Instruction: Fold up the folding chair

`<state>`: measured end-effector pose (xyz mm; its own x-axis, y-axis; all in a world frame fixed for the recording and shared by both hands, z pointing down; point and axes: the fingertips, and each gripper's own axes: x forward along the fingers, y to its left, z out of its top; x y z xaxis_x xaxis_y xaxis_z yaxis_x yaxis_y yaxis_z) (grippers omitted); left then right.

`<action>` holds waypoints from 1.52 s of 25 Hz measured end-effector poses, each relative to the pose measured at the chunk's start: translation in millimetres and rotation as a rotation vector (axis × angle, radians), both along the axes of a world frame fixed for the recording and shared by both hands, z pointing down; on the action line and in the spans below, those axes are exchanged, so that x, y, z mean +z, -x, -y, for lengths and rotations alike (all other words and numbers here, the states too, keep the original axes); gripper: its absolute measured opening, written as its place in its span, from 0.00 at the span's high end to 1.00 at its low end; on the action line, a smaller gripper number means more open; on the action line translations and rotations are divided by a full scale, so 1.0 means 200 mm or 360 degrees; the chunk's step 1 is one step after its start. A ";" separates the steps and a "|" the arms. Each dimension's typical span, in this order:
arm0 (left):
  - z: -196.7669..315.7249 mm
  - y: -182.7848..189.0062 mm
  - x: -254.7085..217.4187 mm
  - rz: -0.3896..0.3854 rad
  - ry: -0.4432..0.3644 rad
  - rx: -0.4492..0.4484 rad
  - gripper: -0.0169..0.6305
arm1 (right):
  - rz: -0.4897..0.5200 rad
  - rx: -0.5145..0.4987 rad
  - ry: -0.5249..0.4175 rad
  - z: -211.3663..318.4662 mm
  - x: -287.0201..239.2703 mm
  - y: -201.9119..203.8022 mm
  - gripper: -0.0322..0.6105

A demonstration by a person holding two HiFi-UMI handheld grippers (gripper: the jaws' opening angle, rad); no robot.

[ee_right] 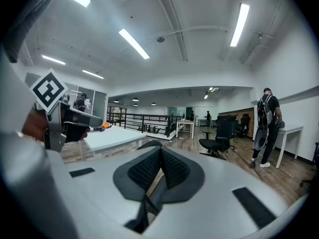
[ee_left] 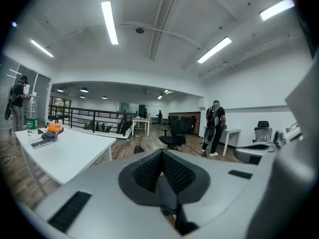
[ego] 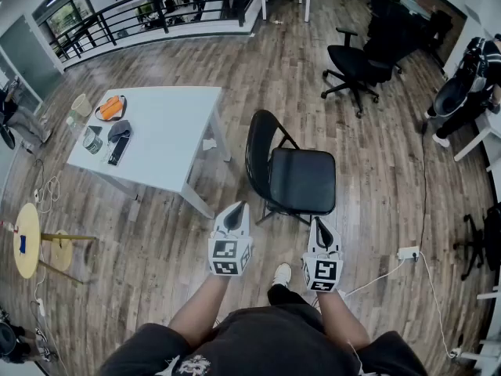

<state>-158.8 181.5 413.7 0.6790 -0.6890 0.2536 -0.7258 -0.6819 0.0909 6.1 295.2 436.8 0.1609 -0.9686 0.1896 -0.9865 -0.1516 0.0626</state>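
A black folding chair (ego: 291,175) stands unfolded on the wooden floor, seat flat, curved backrest toward the left. In the head view my left gripper (ego: 234,216) hangs just short of the seat's near left corner, and my right gripper (ego: 322,230) sits just short of its near right edge. Both are shut with nothing between the pads, and neither touches the chair. Only the top of the chair's backrest (ee_left: 138,149) peeks over the left gripper (ee_left: 160,169) in its own view. The same backrest (ee_right: 149,145) shows above the right gripper (ee_right: 159,167).
A white table (ego: 168,135) with a bottle, an orange item and dark objects stands to the left. A black office chair (ego: 356,65) is behind. A power strip (ego: 408,252) and cable lie on the floor at right. A person (ee_right: 265,126) stands by a far desk.
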 end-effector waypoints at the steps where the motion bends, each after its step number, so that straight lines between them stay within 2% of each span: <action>1: 0.04 -0.06 0.02 0.0011 0.0007 -0.0003 0.97 | 0.0001 -0.0006 -0.0002 0.05 0.01 -0.06 0.93; 5: 0.19 -0.24 0.07 0.0047 0.0032 -0.0026 0.97 | 0.0018 -0.0030 -0.0002 0.22 0.03 -0.24 0.93; 11: 0.41 -0.28 0.13 0.0102 0.0073 -0.0097 0.97 | 0.0035 -0.0100 0.0032 0.37 0.09 -0.33 0.93; 17: 0.63 -0.29 0.28 0.0284 0.0236 -0.0193 0.97 | 0.0060 -0.0127 0.0109 0.50 0.20 -0.33 0.93; 21: 0.77 -0.32 0.40 0.0365 0.0343 -0.0166 0.96 | 0.0066 -0.0112 0.0164 0.60 0.27 -0.36 0.93; 25: 0.94 -0.34 0.53 0.0458 0.0496 -0.0106 0.80 | 0.0051 -0.0128 0.0180 0.75 0.34 -0.36 0.93; 28: 1.06 -0.35 0.61 0.0514 0.0602 -0.0042 0.69 | 0.0088 -0.0122 0.0259 0.85 0.43 -0.38 0.93; 31: 1.17 -0.37 0.66 0.0538 0.0645 -0.0005 0.67 | 0.0146 -0.0064 0.0332 0.90 0.52 -0.41 0.93; 38: 1.33 -0.47 0.76 0.0581 0.0719 0.0055 0.68 | 0.0122 0.0026 0.0377 1.00 0.59 -0.51 0.93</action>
<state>-65.4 -84.8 565.6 0.5126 -0.4370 0.7391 -0.7428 -0.6574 0.1265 107.6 95.5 554.2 0.1525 -0.8932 0.4231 -0.9872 -0.1575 0.0235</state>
